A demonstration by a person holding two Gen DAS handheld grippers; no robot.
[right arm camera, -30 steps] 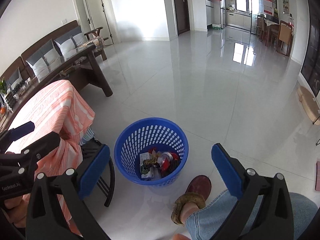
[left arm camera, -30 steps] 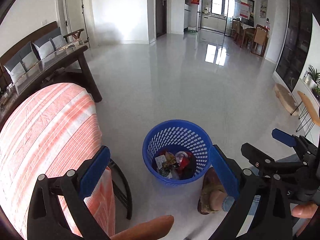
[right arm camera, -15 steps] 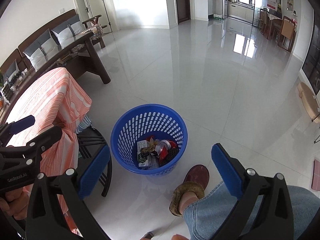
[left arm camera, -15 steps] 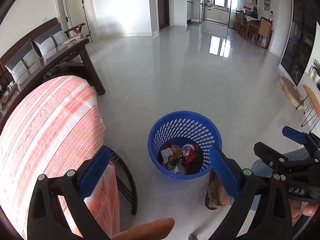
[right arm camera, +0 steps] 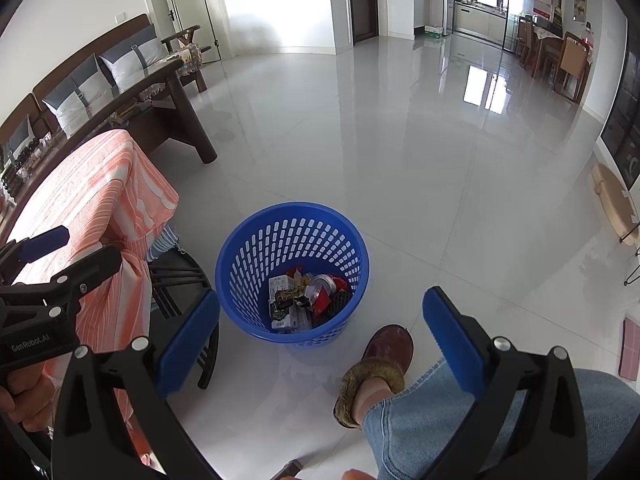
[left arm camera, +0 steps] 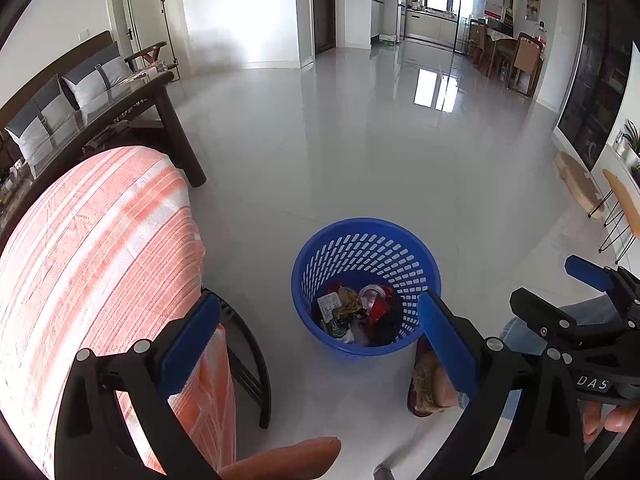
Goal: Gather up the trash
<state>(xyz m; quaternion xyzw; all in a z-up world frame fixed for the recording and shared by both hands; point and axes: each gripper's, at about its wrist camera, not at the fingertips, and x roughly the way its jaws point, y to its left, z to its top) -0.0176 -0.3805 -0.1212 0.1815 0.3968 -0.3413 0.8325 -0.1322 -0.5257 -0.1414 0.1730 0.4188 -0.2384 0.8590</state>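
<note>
Blue perforated plastic: we are logging the basket (left arm camera: 366,286) from the left wrist view, standing on the pale floor (left arm camera: 340,152) just beside the orange striped cloth (left arm camera: 92,264). Our left gripper (left arm camera: 316,348) is hanging spread wide and empty; the right gripper (left arm camera: 596,312), at the frame edge, is reading "DAS".

Right wrist view: our right gripper (right arm camera: 320,340) is likewise gaping, gripping nothing. We are listing the trash (right arm camera: 306,298) inside the basket: carton, crushed can, wrappers. We are judging it light, crumply and slippery, best pinched at edges; the basket rim is looking stiff enough to grip. The left gripper (right arm camera: 44,276) is reading "GenRobot.AI".
</note>
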